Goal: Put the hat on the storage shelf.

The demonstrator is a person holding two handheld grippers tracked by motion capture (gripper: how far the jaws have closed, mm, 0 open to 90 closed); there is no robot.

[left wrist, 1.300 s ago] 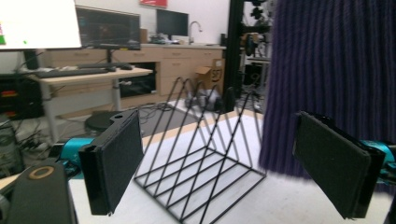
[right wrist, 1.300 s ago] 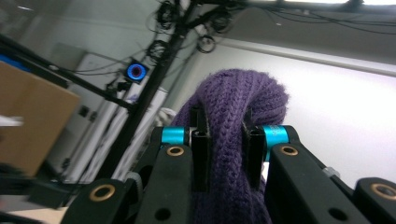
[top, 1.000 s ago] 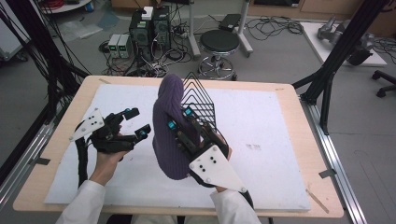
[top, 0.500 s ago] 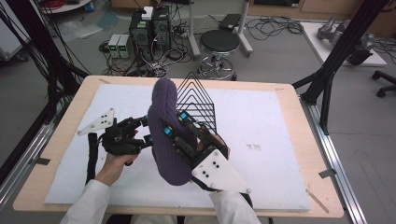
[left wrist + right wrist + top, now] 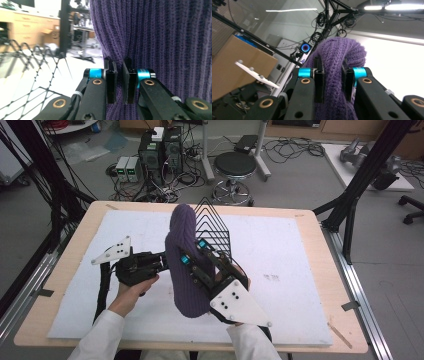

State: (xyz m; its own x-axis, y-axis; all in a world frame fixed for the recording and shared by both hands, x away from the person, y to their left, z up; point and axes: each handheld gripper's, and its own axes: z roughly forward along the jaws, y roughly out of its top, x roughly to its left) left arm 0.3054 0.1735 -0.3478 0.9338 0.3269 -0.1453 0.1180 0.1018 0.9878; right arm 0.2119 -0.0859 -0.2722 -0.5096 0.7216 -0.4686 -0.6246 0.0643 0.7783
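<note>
Lettering I can read is nowhere on my screens; the small dark marks on the white table mat [image 5: 300, 250] are too tiny to make out. My right gripper [image 5: 332, 82] has its jaws clamped on a thick bunch of the purple knitted hat [image 5: 185, 260], which stands upright, lifted over the middle of the mat, just in front of the black wire rack [image 5: 212, 227]. My left gripper [image 5: 119, 82] has just been closing, and its jaws now pinch a thin fold of the same knit at the hat's left side.

From the high view I see both hands and the grey three-cornered plates. In the left gripper view the ribbing is close up, with the rack's zigzag wires to one side. Looking upward, the right gripper view catches ceiling lights [image 5: 387, 7], a cardboard box [image 5: 234, 67] and a camera ringed in blue [image 5: 305, 47].
</note>
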